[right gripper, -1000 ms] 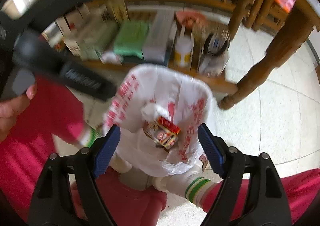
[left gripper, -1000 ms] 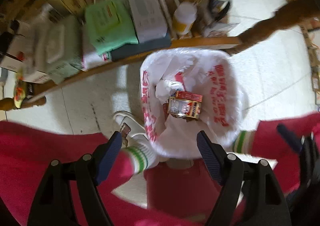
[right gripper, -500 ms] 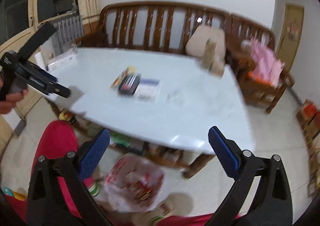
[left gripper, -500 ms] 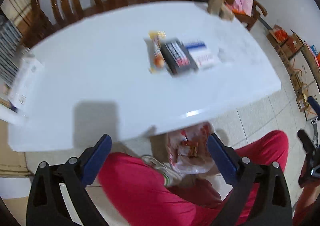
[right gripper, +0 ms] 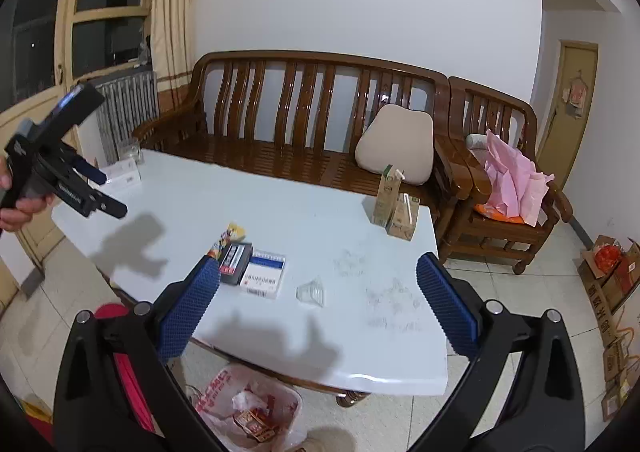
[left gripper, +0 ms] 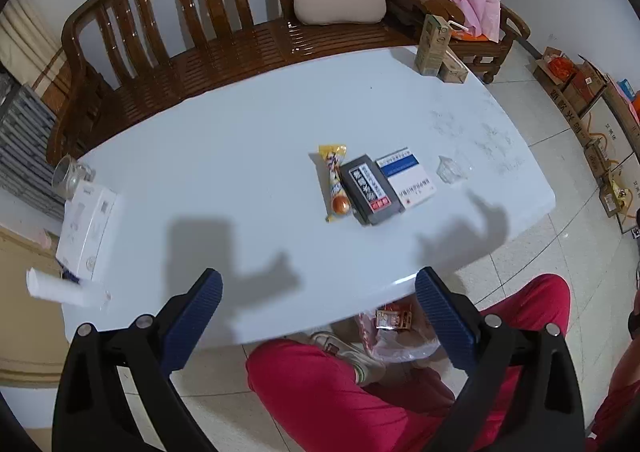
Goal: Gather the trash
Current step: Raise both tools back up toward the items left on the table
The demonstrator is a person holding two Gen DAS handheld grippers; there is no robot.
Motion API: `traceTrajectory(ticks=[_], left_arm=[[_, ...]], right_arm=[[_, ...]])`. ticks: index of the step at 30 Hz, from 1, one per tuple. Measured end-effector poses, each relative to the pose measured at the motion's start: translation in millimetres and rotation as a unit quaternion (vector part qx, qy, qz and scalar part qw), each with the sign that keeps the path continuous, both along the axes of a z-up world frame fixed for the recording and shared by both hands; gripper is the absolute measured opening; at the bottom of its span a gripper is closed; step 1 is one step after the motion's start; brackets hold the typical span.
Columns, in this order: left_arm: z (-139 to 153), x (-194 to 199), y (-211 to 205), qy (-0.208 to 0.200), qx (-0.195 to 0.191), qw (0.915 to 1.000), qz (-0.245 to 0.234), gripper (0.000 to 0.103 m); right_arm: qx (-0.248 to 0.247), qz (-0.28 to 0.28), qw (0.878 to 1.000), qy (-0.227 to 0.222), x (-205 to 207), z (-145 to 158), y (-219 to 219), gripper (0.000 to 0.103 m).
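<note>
While both grippers hang over the desk, the scene reads as follows.

Left jaws: the left gripper (left gripper: 318, 294) is spread wide and holds nothing, poised above the near desk edge.

Right jaws: the right gripper (right gripper: 318, 282) is likewise wide apart and empty.

Change: a second ago both cameras looked down into the trash bag (right gripper: 248, 404); now they are raised to face the desk (left gripper: 240, 155).

Meaning: one drop-off seems finished, with a red carton (right gripper: 254, 422) lying in the bag, and the next pick is being lined up.

Trash left: a yellow snack wrapper (left gripper: 335, 181), a dark box (left gripper: 370, 189) touching it, a blue-and-white box (left gripper: 406, 177) beside that, and a clear plastic scrap (left gripper: 450, 169) just to the right.

Far corner: two drink cartons (left gripper: 434, 45) stand well apart from the rest.

Bag: on the floor under the desk edge, by the person's red-trousered leg (left gripper: 320, 384).
</note>
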State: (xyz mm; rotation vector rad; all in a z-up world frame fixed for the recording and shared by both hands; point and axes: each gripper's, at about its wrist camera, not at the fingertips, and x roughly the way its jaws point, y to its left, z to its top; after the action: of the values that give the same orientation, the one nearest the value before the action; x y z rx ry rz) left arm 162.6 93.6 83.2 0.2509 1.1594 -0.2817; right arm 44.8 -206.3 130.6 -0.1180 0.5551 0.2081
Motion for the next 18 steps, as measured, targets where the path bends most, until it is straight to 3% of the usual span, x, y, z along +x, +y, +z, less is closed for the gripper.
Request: traceTrajectory(ticks=[7, 18], left_arm=[[-35.6, 34.3, -8.3, 0.034, -0.007, 0.9993, -0.014, 0.095], [-91.5, 82.9, -6.8, 0.077, -0.02, 0.9968, -0.007, 0.095]], right_arm=[[0.008, -0.005, 1.0, 0.012, 28.5, -1.7, -7.5, 0.096], [0.01, -0.004, 0.998, 0.058, 76.4, -39.3, -2.7, 0.096]])
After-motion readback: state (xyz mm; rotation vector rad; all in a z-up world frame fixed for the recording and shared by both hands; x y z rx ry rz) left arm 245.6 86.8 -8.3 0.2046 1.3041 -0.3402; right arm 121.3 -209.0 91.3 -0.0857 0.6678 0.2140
